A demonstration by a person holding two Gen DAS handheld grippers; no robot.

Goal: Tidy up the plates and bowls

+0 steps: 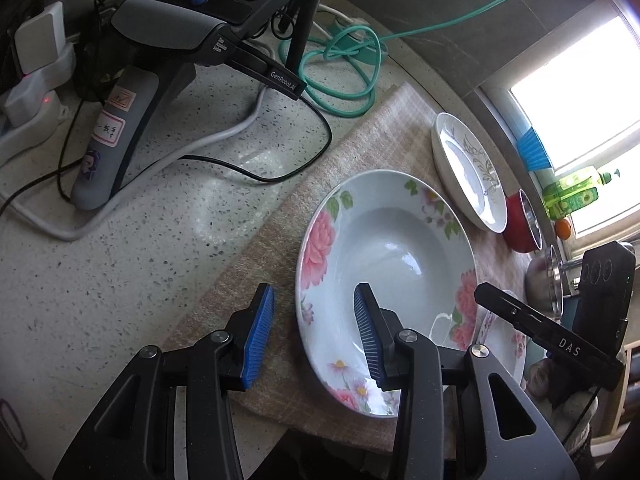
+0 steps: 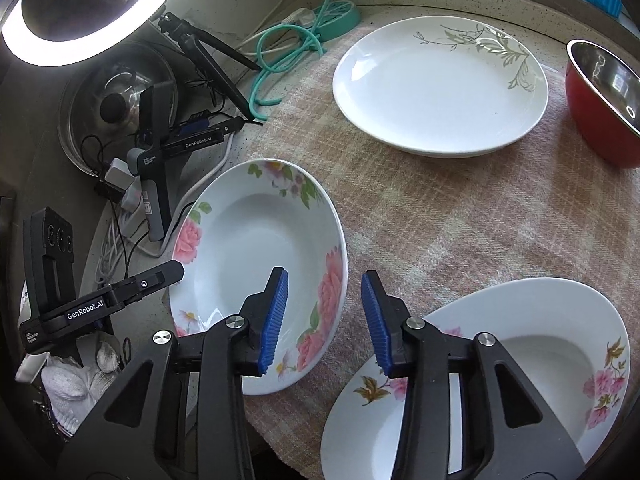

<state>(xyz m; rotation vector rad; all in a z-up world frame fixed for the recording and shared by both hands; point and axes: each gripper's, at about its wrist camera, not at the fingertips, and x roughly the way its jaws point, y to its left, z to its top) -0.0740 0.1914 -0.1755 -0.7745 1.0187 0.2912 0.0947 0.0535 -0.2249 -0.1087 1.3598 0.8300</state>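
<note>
— Where's the rose plate (image 1: 384,276)?
— On the cloth (image 2: 460,224); left tool (image 1: 314,336) gapes wide astride its near rim.
— Right tool (image 2: 325,318)?
— Wide, empty, between that plate and another flowered plate (image 2: 540,360).

Speckled countertop (image 1: 140,280), plaid cloth (image 2: 460,220) spread on it, teal cable (image 1: 340,76), power strip (image 1: 28,120)

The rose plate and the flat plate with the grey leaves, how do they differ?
The rose plate has a deep well and a wide rim with pink flowers; the leaf plate is shallow, with grey-green sprigs on one side only. The rose plate lies by the cloth's edge near both grippers, the leaf plate farther off. Both are white, round and empty.
</note>
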